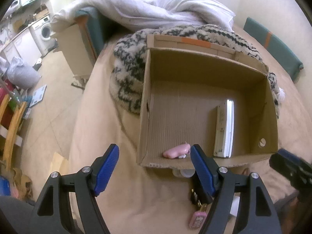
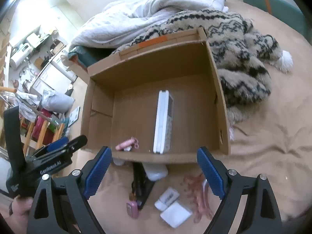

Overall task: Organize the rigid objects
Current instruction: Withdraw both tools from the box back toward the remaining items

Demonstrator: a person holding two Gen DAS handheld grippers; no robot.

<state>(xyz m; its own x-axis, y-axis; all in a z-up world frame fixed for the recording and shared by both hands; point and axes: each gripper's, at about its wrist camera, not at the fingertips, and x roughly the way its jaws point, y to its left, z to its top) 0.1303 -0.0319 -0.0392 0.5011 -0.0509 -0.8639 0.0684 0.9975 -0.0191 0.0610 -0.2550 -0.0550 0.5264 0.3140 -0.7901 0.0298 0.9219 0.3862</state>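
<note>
An open cardboard box (image 1: 204, 70) (image 2: 152, 58) stands on a beige bed. Inside lie a white remote (image 1: 224, 128) (image 2: 163, 120) on edge and a small pink object (image 1: 176, 151) (image 2: 124, 145) by the near wall. My left gripper (image 1: 155, 170) is open and empty, just in front of the box's near wall. My right gripper (image 2: 154, 172) is open and empty, above loose items on the bed: a pink padlock (image 2: 132, 209) (image 1: 197, 219), a black object (image 2: 141, 185), white flat cases (image 2: 171, 206), a pink hair tie (image 2: 197, 191).
A black-and-cream fleece blanket (image 2: 239, 58) (image 1: 126, 74) and a white duvet (image 1: 156, 5) lie behind the box. The bed's left edge drops to a floor with a scale (image 1: 38, 95) and clutter. A teal headboard (image 1: 273, 46) stands at the right.
</note>
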